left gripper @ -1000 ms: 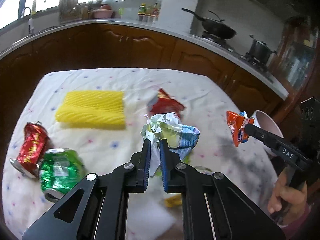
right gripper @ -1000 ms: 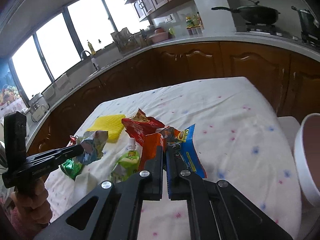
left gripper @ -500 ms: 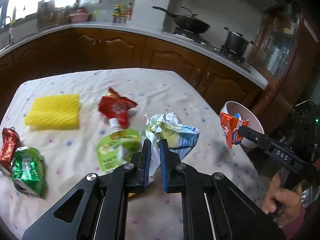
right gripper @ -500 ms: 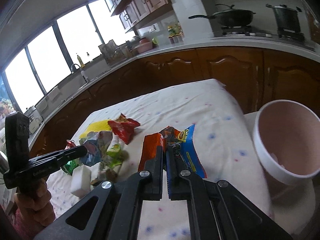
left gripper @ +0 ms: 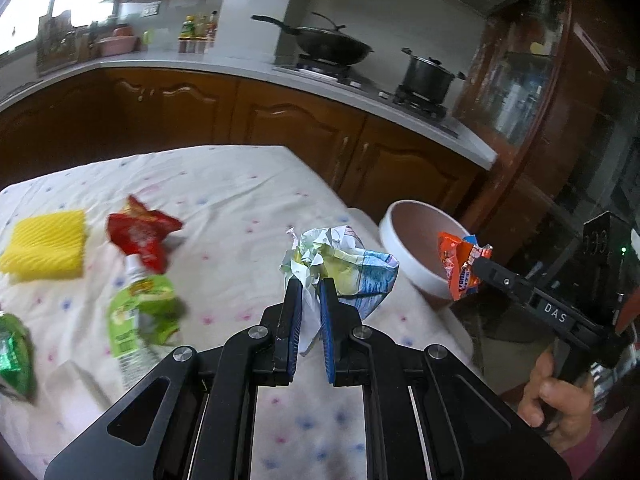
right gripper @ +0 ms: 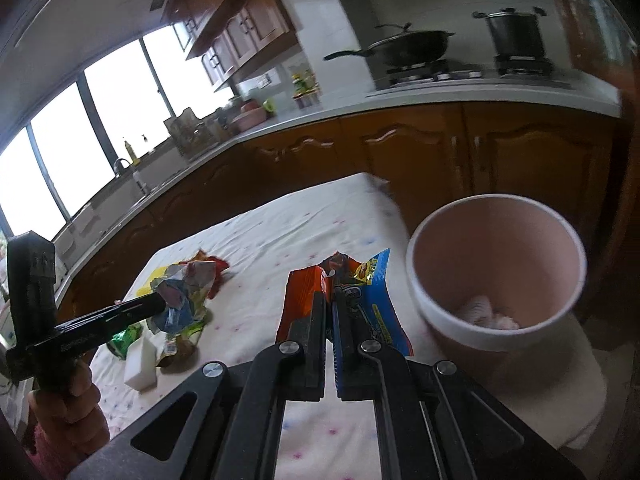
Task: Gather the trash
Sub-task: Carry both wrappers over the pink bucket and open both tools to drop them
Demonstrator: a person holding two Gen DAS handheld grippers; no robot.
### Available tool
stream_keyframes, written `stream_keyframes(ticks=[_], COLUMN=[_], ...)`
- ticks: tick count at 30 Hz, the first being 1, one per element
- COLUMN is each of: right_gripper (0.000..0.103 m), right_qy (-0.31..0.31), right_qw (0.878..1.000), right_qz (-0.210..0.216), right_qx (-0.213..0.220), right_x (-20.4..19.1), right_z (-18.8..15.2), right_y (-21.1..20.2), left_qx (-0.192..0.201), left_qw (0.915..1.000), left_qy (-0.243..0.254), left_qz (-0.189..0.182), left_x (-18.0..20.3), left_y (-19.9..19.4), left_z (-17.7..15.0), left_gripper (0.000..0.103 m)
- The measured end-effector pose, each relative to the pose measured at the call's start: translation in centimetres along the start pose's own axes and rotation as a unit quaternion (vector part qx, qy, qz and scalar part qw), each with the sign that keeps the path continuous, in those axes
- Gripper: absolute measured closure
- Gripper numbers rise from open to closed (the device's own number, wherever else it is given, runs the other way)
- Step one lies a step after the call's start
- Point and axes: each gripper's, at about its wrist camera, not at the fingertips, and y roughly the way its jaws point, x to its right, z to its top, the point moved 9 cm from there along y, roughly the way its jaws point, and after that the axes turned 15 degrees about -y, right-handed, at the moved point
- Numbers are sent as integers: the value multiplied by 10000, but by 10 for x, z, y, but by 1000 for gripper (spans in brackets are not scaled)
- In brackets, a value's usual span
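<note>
My left gripper (left gripper: pixel 309 285) is shut on a crumpled white, yellow and blue wrapper (left gripper: pixel 344 266), held above the table's right side. In the right wrist view the same wrapper (right gripper: pixel 182 288) hangs from that gripper (right gripper: pixel 160 302) at the left. My right gripper (right gripper: pixel 331 300) is shut on an orange and blue snack wrapper (right gripper: pixel 360 284), just left of the pink bin (right gripper: pixel 496 276). In the left wrist view that snack wrapper (left gripper: pixel 460 266) hangs in front of the bin (left gripper: pixel 416 236), off the table's right edge. White crumpled trash lies in the bin's bottom.
On the flowered tablecloth (left gripper: pixel 224 200) lie a yellow foam net (left gripper: pixel 44 250), a red snack bag (left gripper: pixel 140 236), a green drink pouch (left gripper: pixel 140 316) and a green can (left gripper: pixel 12 348). A white block (right gripper: pixel 140 364) lies by the near left edge. Brown cabinets and a stove stand behind.
Both grippers have moved to the right with their wrappers still held. The bin has come fully into both views, and the orange wrapper now hangs beside it.
</note>
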Motion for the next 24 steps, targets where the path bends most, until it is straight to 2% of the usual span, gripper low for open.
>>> stream_keyframes(ticks=[12, 24], right_gripper=[100, 100], right_qy=[231, 476], right_qw=[9982, 9958], right_qz=[-519, -740], right_qx=[168, 234], right_x=[46, 87], right_z=[0, -2], right_y=[-28, -36], left_qx=[-137, -273], left_qw=[9987, 9965], left_qy=[342, 605], left_qz=[-344, -513], left_x=[62, 106], left_y=[23, 52], left_z=[-6, -5], left_gripper=[95, 95])
